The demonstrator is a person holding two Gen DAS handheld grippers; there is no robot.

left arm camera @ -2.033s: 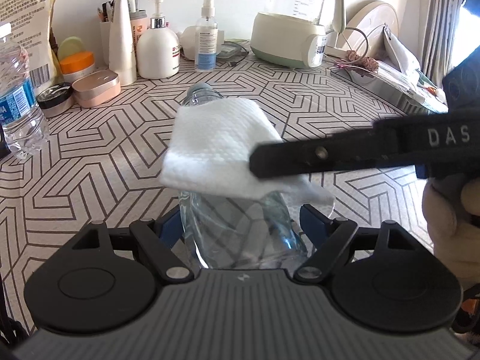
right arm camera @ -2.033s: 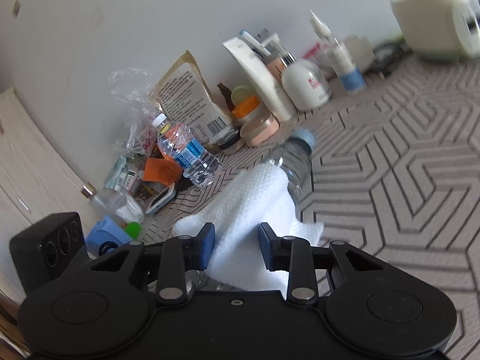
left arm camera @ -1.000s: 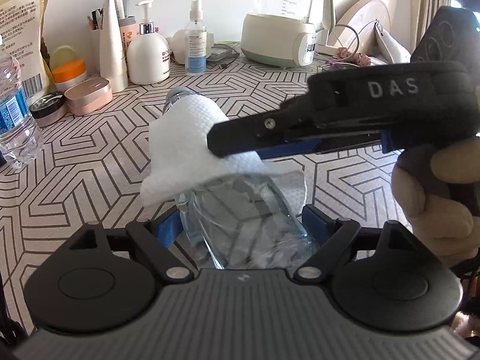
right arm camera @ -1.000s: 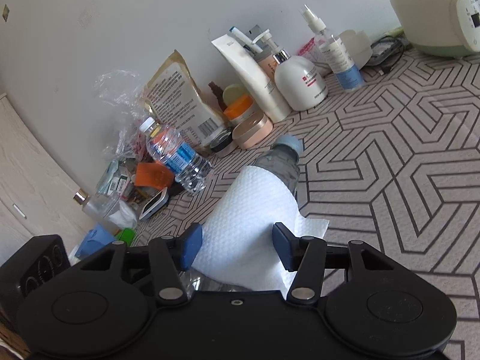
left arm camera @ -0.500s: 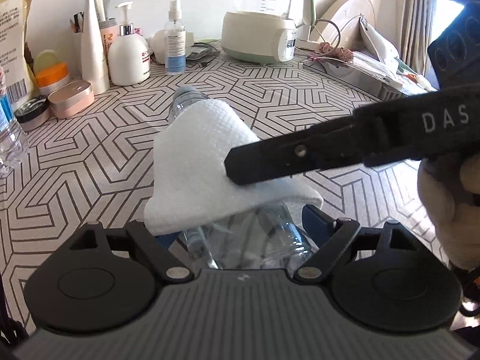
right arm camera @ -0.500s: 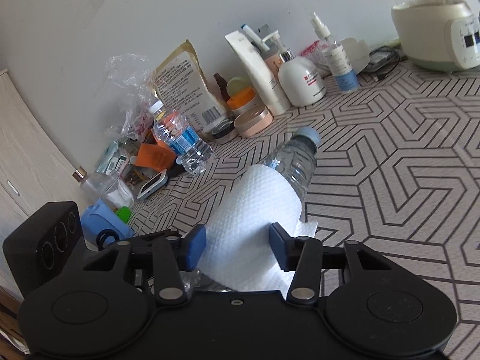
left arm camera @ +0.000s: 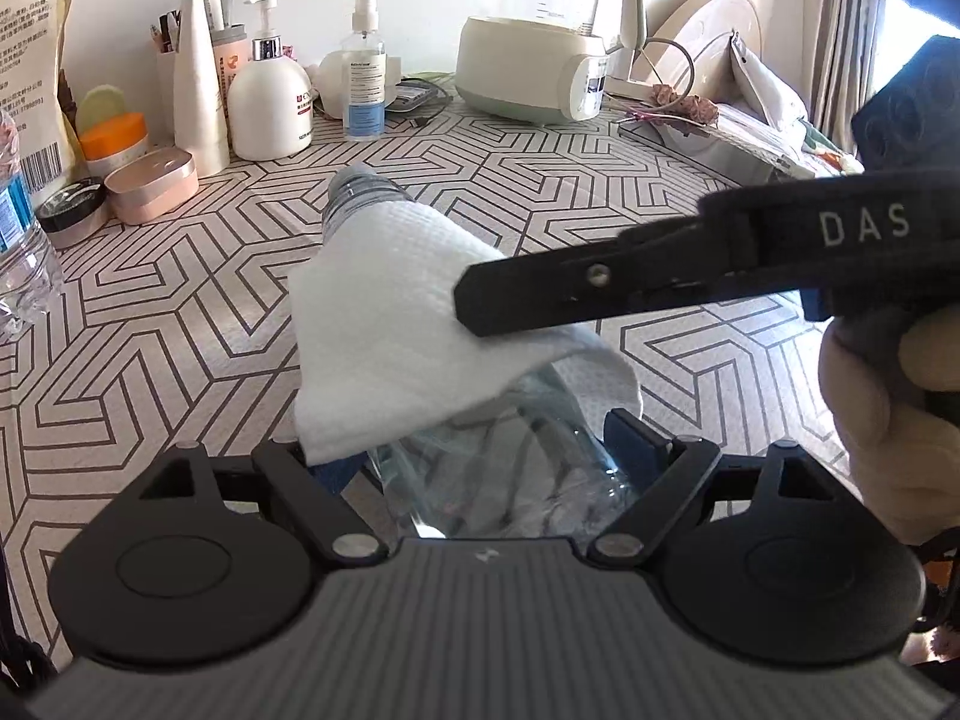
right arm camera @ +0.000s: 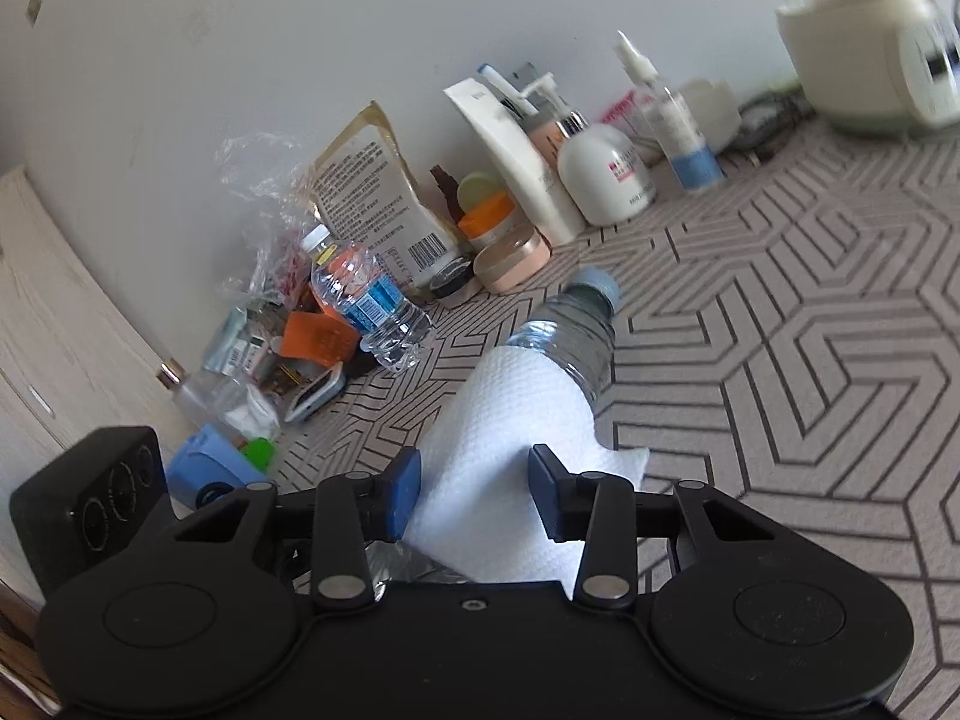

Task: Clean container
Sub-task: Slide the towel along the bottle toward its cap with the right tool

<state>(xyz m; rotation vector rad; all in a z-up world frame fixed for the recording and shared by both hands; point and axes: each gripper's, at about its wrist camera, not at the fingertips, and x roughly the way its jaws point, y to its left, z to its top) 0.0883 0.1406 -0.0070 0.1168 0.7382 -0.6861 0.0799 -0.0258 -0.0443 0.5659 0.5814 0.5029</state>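
Note:
A clear plastic bottle lies along my left gripper, which is shut on its base; its capped neck points away. A white paper towel is draped over the bottle's body. My right gripper comes in from the right and straddles the towel and bottle, its blue pads against the towel. In the right wrist view the bottle sticks out beyond the towel, blue cap at the far end.
Patterned tabletop. At the back stand a pump bottle, a spray bottle, a white tube, jars and a kettle. A water bottle and clutter sit at the left. A tray is at the right.
The right gripper has slid back and forth with the towel along the bottle, and now sits nearer the base end. The left gripper has kept its hold.

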